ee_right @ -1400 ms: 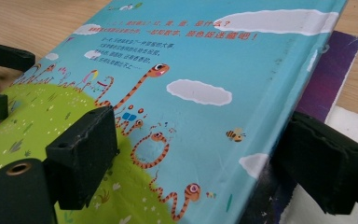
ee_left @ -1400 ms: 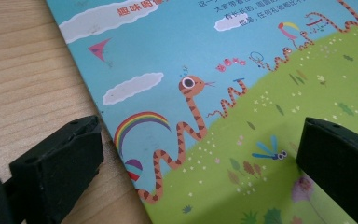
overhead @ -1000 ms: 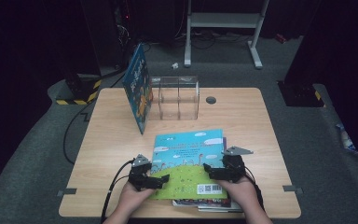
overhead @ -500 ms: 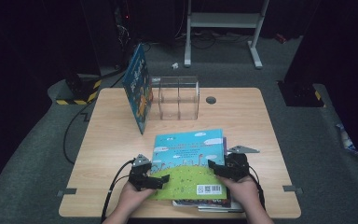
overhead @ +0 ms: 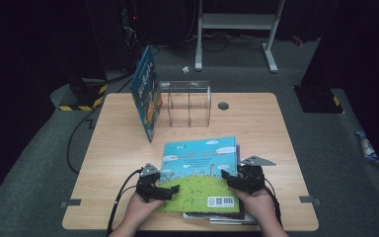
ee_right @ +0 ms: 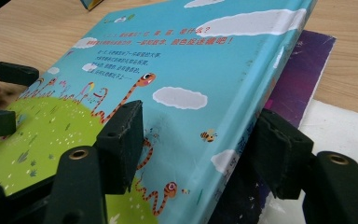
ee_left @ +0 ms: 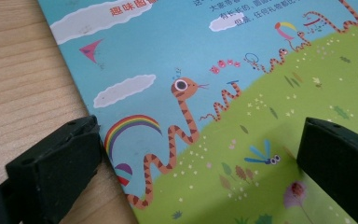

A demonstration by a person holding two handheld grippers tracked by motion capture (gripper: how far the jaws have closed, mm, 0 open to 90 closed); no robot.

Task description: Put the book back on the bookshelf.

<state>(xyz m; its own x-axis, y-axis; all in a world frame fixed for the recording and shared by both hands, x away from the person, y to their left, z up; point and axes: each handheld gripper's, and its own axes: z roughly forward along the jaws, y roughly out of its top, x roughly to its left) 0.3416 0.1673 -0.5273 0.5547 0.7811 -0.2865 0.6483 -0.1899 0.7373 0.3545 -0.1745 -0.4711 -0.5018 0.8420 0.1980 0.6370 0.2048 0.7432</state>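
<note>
A picture book (overhead: pixel 202 173) with a blue sky and green hill cover tops a small stack near the table's front edge. My right gripper (overhead: pixel 230 182) is at its right side. In the right gripper view (ee_right: pixel 198 116) one jaw lies on the cover (ee_right: pixel 168 70) and the other under the spine. These jaws have just been closing and now press the book between them. My left gripper (overhead: pixel 170 189) is at the book's left edge. In the left gripper view (ee_left: pixel 198 128) it is open, one jaw over the wood, the other above the cover (ee_left: pixel 214 93).
Under the picture book lie a purple book (ee_right: pixel 303 70) and a white one (ee_right: pixel 340 126). Farther back, a blue book (overhead: pixel 146 91) stands upright against a clear acrylic rack (overhead: pixel 189 102). A dark round grommet (overhead: pixel 223 105) sits in the wooden table (overhead: pixel 276 128).
My right gripper's jaws have narrowed onto the book's right edge. The left hand and the book have stayed where they were.
</note>
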